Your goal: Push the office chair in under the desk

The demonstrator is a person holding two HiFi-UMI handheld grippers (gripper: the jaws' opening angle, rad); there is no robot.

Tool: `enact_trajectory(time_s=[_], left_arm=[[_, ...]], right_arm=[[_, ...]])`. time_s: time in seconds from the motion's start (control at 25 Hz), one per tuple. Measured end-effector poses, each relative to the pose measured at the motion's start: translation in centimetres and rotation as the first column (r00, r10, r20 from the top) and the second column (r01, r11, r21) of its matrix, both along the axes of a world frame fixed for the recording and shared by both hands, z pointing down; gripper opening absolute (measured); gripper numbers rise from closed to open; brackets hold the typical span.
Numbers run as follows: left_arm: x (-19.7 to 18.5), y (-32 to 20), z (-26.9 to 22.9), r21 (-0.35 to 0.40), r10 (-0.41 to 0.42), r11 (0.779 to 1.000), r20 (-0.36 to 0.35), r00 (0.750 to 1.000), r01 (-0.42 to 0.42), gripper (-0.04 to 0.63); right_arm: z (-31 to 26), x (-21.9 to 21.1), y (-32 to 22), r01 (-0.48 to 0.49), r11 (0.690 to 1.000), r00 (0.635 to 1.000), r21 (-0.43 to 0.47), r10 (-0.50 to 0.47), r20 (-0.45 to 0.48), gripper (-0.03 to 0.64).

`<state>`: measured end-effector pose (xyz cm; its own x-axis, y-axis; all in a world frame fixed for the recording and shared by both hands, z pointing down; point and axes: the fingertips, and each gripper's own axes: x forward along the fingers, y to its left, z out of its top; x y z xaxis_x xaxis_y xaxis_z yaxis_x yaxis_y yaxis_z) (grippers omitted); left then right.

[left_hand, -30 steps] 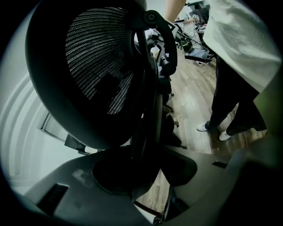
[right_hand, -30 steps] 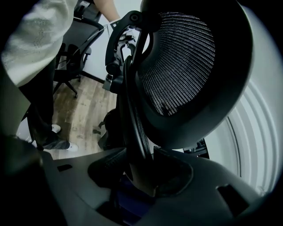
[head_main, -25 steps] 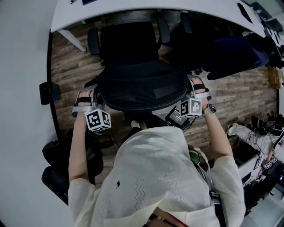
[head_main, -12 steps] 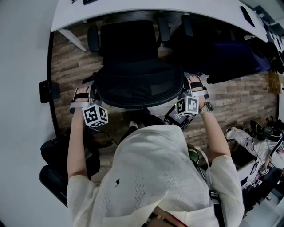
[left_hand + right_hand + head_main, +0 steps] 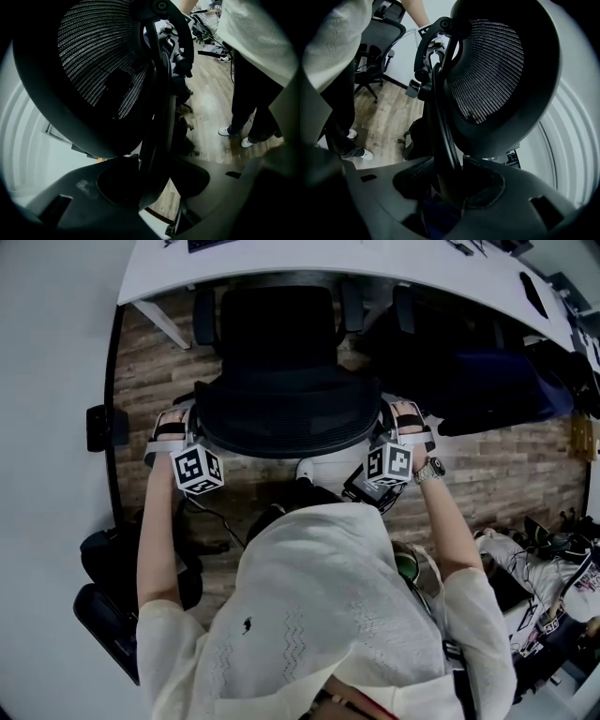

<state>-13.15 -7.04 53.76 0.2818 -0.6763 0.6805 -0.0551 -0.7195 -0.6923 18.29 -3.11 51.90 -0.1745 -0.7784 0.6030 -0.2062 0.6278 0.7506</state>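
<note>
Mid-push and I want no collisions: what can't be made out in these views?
- Legroom under the desk: head view, the desktop covers it.
- Office chair casters: head view, seat and backrest cover them.
- Dark bulk right of the chair: head view, too dark to identify.
- Left gripper, right gripper jaw tips: head view, backrest rim hides them.

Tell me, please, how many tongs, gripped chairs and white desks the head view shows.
Gripped chair: 1
Tongs: 2, the left tongs and the right tongs, each shut on the chair's back edge
White desk: 1
Total: 4
</note>
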Motion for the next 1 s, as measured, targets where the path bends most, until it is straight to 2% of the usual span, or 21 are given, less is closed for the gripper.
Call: enact_trajectory(time_s=[0.4, 1.0], left_arm=[[0.6, -3.4, 0.0, 0.028, -0.027, 0.999, -0.004, 1.000, 0.027, 0.198], [0.3, -6.6, 0.0, 0.023, -0.067, 0.998, 0.023, 0.998, 0.066, 0.201]], right_arm=[[-0.2, 0.6, -3.3, 0.034, 0.999, 0.999, 0.014, -0.034, -0.002, 0.186], [-0.4, 0.5, -6.1, 0.058, 0.998, 0.998, 0.032, -0.058, 0.007, 0.186]])
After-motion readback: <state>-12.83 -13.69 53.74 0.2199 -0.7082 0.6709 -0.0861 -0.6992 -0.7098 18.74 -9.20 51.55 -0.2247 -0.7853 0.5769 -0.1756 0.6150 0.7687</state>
